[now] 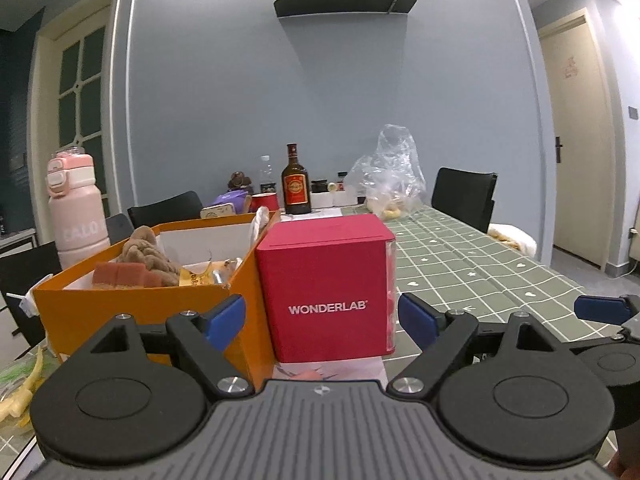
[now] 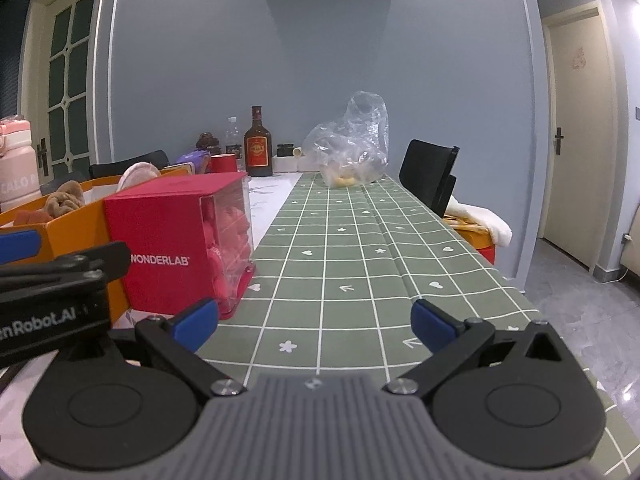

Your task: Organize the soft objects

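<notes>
An orange box [image 1: 132, 312] stands at the left of the table, holding a brown plush toy [image 1: 150, 256], a reddish-brown soft block [image 1: 122, 274] and a yellow packet. Right of it stands a red WONDERLAB box [image 1: 326, 286] with a clear side showing pink soft items [image 2: 228, 236]. My left gripper [image 1: 322, 320] is open, its blue pads either side of the red box's front face, nothing held. My right gripper [image 2: 314, 320] hangs open and empty over the green checked tablecloth [image 2: 352, 264], to the right of the red box [image 2: 160, 248].
A pink water bottle [image 1: 76, 216] stands behind the orange box. At the far end are a brown liquor bottle [image 1: 296, 184], a red cup [image 1: 265, 202], jars and a clear plastic bag [image 1: 390, 172] of food. Black chairs [image 2: 430, 176] flank the table; its right edge drops to the floor.
</notes>
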`<state>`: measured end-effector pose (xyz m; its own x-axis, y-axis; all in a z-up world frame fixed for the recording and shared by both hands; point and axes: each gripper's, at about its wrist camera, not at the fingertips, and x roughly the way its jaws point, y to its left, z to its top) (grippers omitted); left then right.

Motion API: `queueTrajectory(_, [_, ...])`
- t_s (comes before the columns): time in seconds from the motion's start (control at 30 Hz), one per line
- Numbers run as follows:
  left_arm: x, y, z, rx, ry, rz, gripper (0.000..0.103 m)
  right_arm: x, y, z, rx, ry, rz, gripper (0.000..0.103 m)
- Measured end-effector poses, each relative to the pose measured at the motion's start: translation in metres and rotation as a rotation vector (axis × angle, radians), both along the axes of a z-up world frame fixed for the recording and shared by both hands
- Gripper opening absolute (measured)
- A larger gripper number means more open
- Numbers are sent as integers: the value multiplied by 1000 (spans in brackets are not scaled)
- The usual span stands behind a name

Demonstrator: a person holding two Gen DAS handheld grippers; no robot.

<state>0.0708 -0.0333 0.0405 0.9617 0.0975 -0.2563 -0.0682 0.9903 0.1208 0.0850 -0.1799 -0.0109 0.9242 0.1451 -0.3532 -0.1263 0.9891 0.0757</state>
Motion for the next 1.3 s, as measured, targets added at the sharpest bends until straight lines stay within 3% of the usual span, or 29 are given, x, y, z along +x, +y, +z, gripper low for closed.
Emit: queueTrajectory(1.3, [4, -3, -7, -25, 23, 2, 97, 8, 1, -6, -3, 43, 21, 100])
